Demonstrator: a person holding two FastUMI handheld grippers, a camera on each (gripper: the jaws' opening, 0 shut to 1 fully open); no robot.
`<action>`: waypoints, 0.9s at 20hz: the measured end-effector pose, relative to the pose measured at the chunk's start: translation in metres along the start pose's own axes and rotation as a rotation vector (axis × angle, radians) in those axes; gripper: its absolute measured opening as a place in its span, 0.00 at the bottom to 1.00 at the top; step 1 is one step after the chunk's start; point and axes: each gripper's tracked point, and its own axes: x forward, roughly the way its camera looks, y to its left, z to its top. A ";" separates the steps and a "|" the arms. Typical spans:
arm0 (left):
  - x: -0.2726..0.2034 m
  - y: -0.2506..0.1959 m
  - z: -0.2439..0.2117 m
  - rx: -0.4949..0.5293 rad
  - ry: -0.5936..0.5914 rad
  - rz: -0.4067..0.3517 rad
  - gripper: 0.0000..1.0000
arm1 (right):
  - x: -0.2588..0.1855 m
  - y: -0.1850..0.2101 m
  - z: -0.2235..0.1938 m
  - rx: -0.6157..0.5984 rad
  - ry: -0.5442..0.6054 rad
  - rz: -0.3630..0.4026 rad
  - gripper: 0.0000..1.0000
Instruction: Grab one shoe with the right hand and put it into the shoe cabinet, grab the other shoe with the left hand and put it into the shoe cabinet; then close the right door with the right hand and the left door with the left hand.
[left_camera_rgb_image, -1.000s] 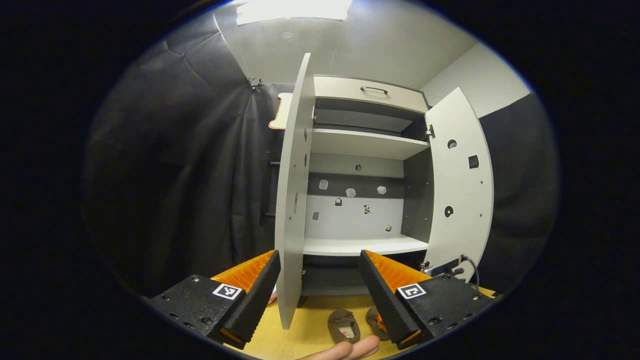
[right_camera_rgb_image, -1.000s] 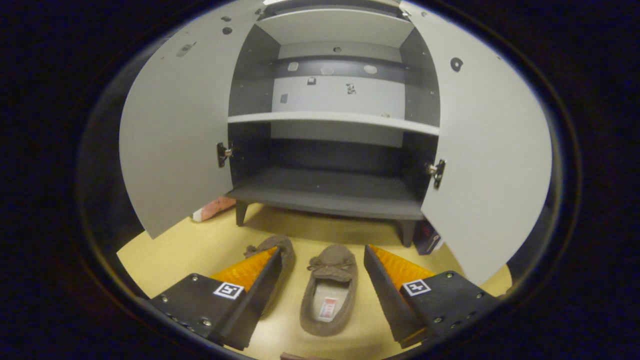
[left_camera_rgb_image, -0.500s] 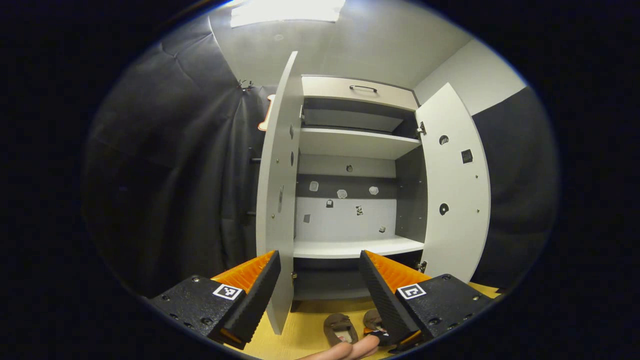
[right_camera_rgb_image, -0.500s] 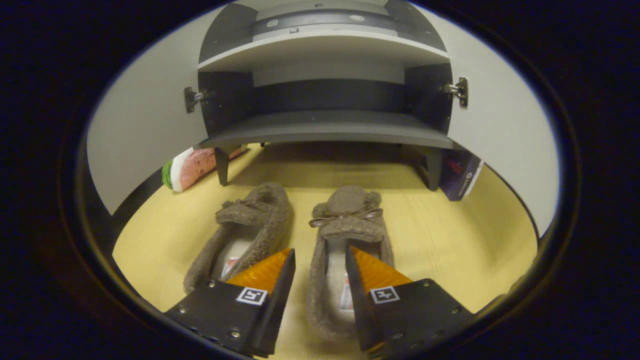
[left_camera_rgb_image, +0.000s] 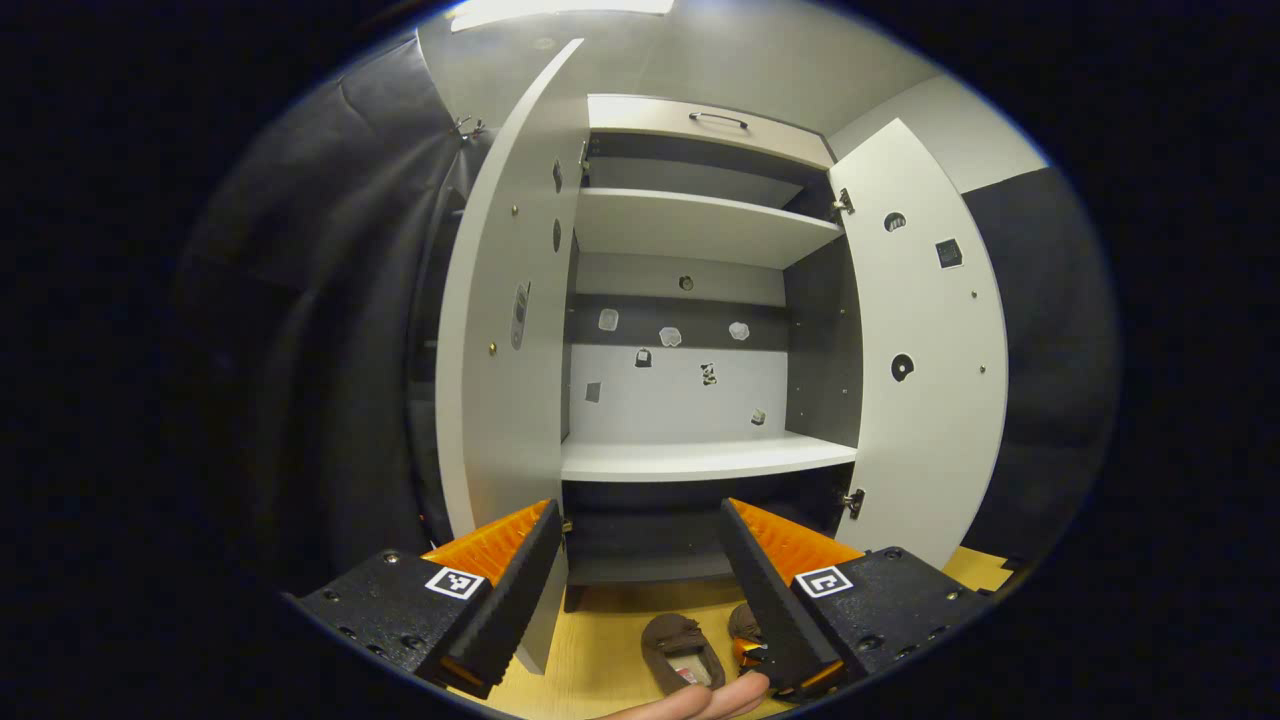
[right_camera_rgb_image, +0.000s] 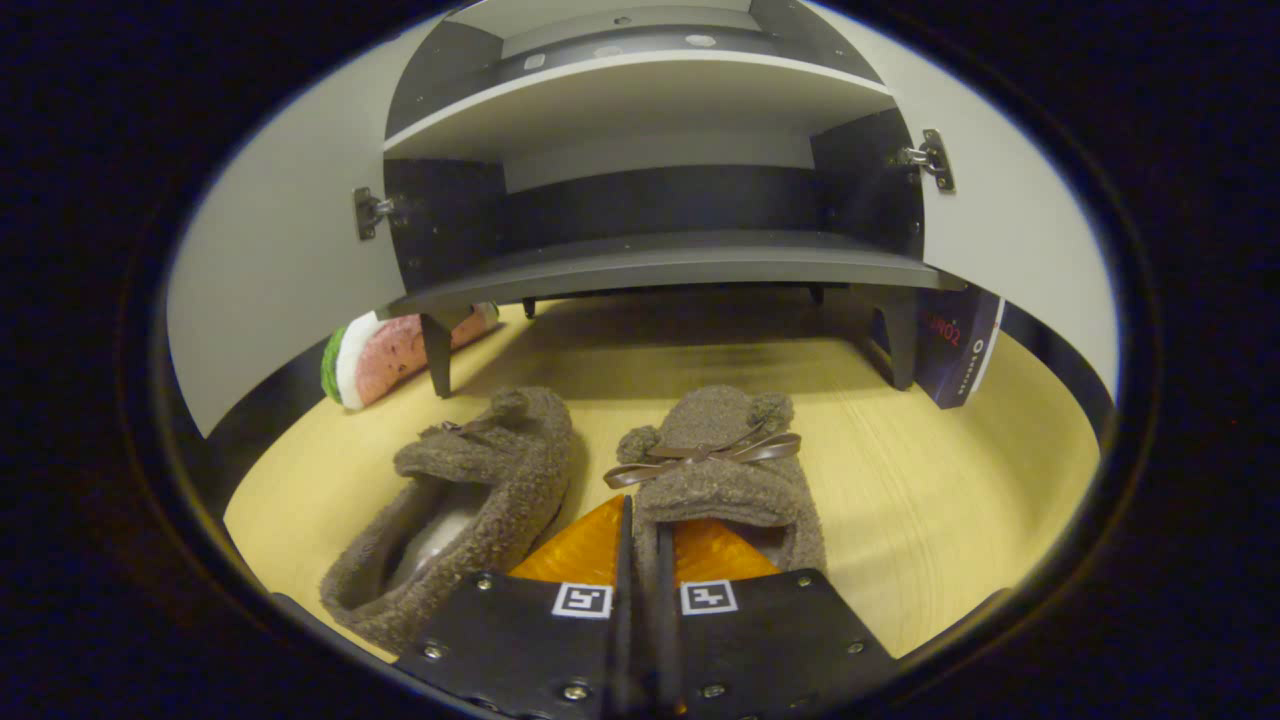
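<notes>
Brown fuzzy bow-tied slipper (right_camera_rgb_image: 715, 465) on the yellow floor (right_camera_rgb_image: 930, 520), its inner wall pinched by the right tool (right_camera_rgb_image: 640, 545): first grasp; next, lift onto grey cabinet shelf (right_camera_rgb_image: 660, 268); left tool (left_camera_rgb_image: 640, 560) wide.

Two shoes (right_camera_rgb_image: 590, 480) side by side before cabinet (right_camera_rgb_image: 660, 270)

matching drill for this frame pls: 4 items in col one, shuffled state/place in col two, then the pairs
Column one:
1. left claw
2. right claw
3. left-hand slipper
4. cabinet doors

Column two:
a. lying free on the yellow floor
b. swung open
c. fingers wide apart, nothing between them
d. closed on the side wall of the bow slipper

Pairs: 1-c, 2-d, 3-a, 4-b
</notes>
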 end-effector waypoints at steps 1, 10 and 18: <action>0.003 -0.003 -0.005 -0.007 0.011 -0.014 0.97 | 0.004 -0.001 0.001 0.021 -0.014 0.007 0.11; 0.028 -0.012 0.001 0.057 -0.046 -0.044 0.98 | -0.046 -0.018 0.064 0.037 -0.133 0.057 0.02; 0.052 -0.013 -0.020 0.048 0.001 -0.027 0.99 | -0.106 -0.053 0.167 -0.007 -0.219 0.035 0.03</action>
